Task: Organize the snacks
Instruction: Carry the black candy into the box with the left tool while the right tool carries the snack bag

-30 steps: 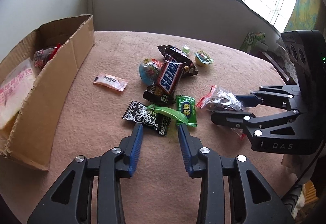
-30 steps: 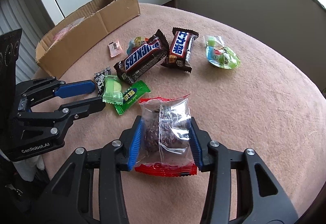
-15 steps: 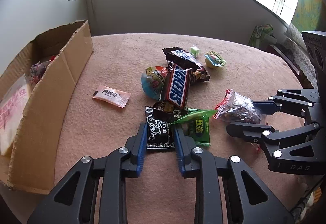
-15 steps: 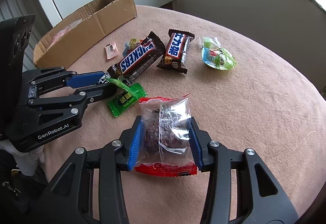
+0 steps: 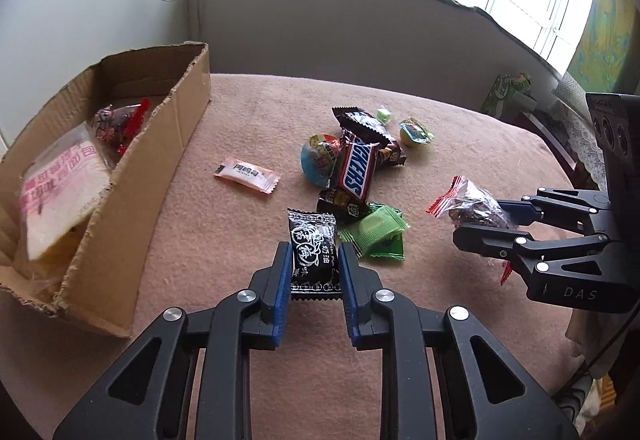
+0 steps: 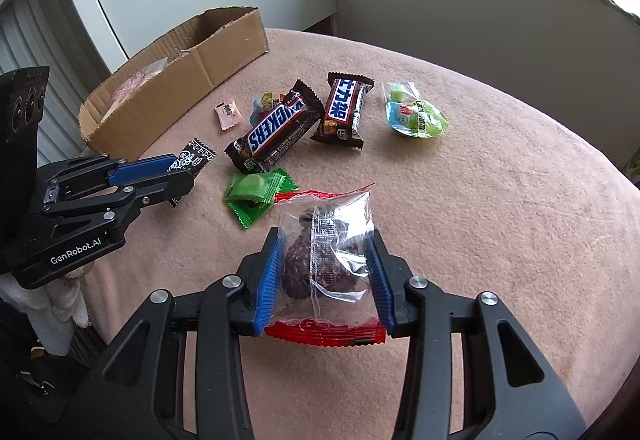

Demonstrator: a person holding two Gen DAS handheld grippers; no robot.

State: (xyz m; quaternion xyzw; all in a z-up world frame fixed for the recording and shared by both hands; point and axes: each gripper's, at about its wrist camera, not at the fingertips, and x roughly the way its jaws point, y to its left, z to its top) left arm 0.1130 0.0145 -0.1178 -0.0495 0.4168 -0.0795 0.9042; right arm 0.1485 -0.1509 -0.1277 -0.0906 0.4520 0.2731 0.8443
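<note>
Left wrist view showed the left gripper (image 5: 314,264) clamped on a small black plum-candy packet (image 5: 313,248), its jaws having just been closing with the packet between them, and the packet looked lifted clear of the pink blanket-covered table (image 5: 460,143). The right gripper (image 6: 325,272) was pinching a clear bag with red seals (image 6: 326,252) holding a dark round snack, raised near the table's near edge. The open cardboard box (image 5: 176,127), already holding a wrapped sandwich (image 5: 60,195) and a red-and-clear packet (image 5: 116,119), sat along the table's left edge, well apart from both grippers. Loose snacks lay toward the middle: a Snickers bar (image 5: 356,169), a second chocolate bar (image 6: 344,107), two green candy packets (image 5: 376,232), a pink candy (image 5: 247,175), a blue-lidded jelly cup (image 5: 318,159) and a green jelly cup (image 6: 416,115). The risks appeared mostly in the carry. The black packet was held only by its lower half between the pads, so a quick swing toward the box could have let the slick wrapper slide out. The clear bag was soft and puffed; a looser squeeze might have dropped it, a harder one might have crushed the snack. The box's near wall stood tall and ragged, so a low approach could have snagged a packet or shoved the box toward the table's left edge.
</note>
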